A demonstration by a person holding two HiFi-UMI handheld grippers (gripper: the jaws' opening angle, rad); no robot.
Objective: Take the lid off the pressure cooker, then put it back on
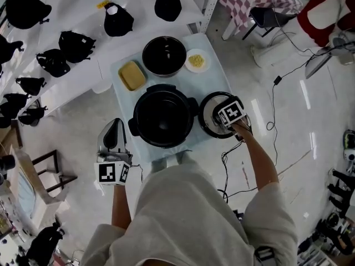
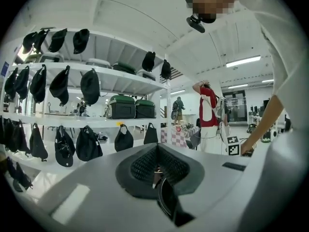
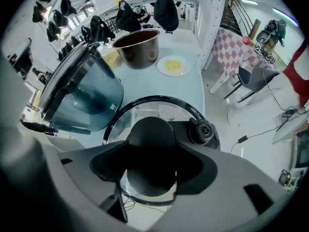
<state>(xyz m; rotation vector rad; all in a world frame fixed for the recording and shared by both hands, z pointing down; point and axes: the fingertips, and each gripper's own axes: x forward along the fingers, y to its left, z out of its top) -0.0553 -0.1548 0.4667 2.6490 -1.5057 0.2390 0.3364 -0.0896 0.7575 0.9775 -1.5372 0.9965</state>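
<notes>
The black pressure cooker stands open and lidless in the middle of the small pale-blue table. Its glass lid lies flat just to the cooker's right. My right gripper points straight down over the lid. In the right gripper view the jaws are closed round the lid's dark round knob, beside the lid's valve and the cooker body. My left gripper hangs shut and empty off the table's near-left corner, its jaws aimed level at the shelves.
Behind the cooker are a black inner pot, a small plate of yellow food and a yellow block in a dish. White shelves with black caps run along the left. A cable trails on the floor at right.
</notes>
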